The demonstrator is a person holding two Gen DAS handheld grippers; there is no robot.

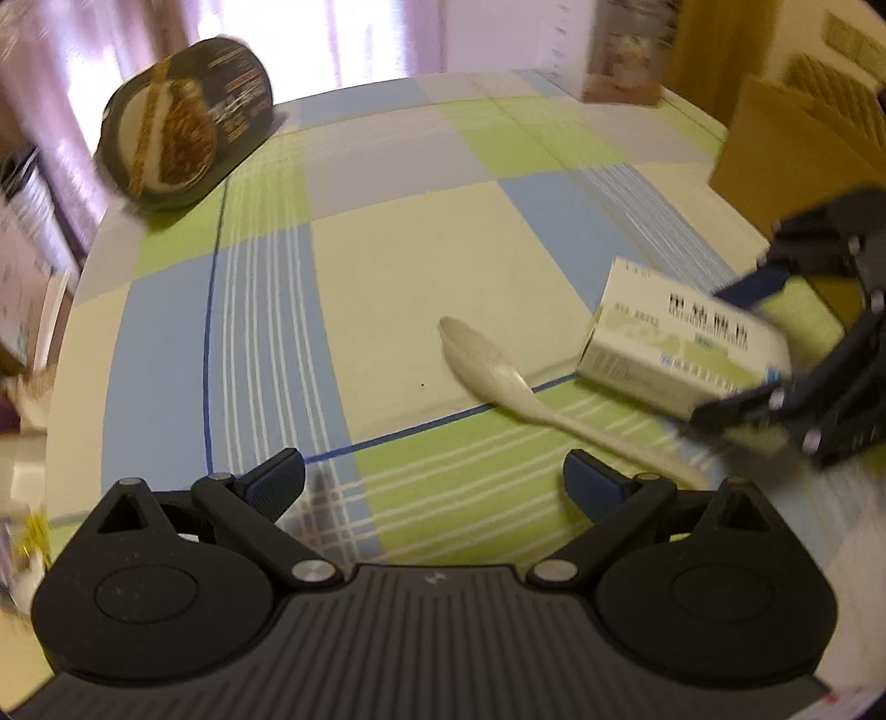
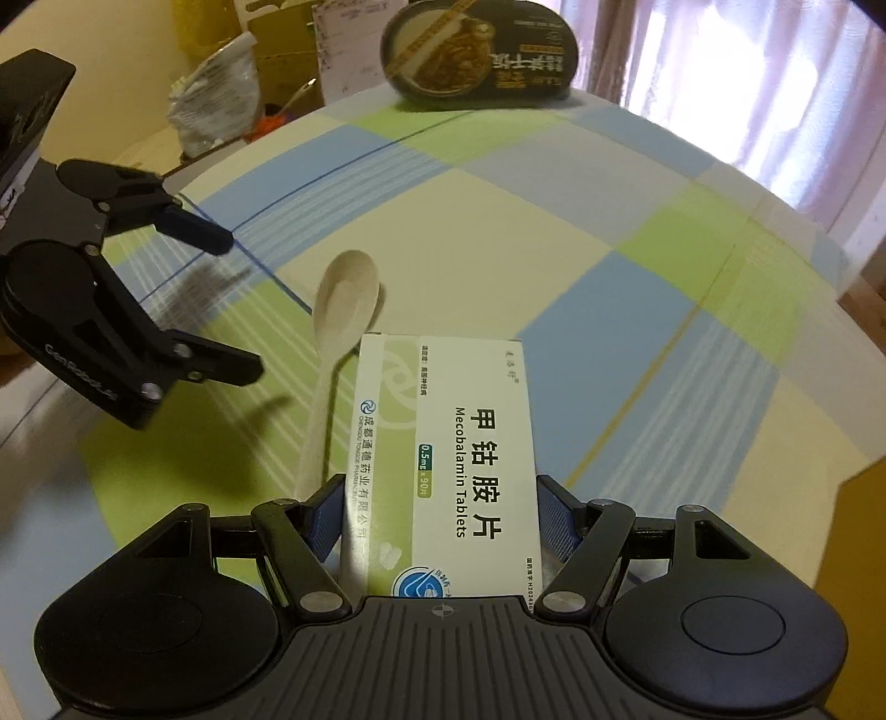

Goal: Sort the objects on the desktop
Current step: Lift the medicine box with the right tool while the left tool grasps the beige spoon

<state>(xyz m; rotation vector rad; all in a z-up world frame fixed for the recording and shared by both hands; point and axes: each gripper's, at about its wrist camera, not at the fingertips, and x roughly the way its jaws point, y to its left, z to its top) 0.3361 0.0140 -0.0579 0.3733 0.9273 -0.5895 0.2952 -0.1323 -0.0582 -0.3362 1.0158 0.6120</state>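
Pill box (image 2: pixel 443 465) is pinched in the right gripper (image 2: pixel 437 520) fingers, lifted off the bench (image 2: pixel 554 232) afaict. Left gripper (image 1: pixel 432 487) hangs wide open w/ nothing in it. Spoon (image 2: pixel 338 332) and food bowl (image 2: pixel 482 52) aren't sorted yet, so it's early imo.

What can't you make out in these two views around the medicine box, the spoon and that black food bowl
- Spoon handle end: right wrist view, hidden behind the medicine box held in the right gripper.
- Medicine box print: left wrist view, motion-blurred.
- Black food bowl: left wrist view, label blurred.
- Cardboard box: left wrist view, cut off by the lens edge; contents unseen.
- Left gripper: open, holding nothing.
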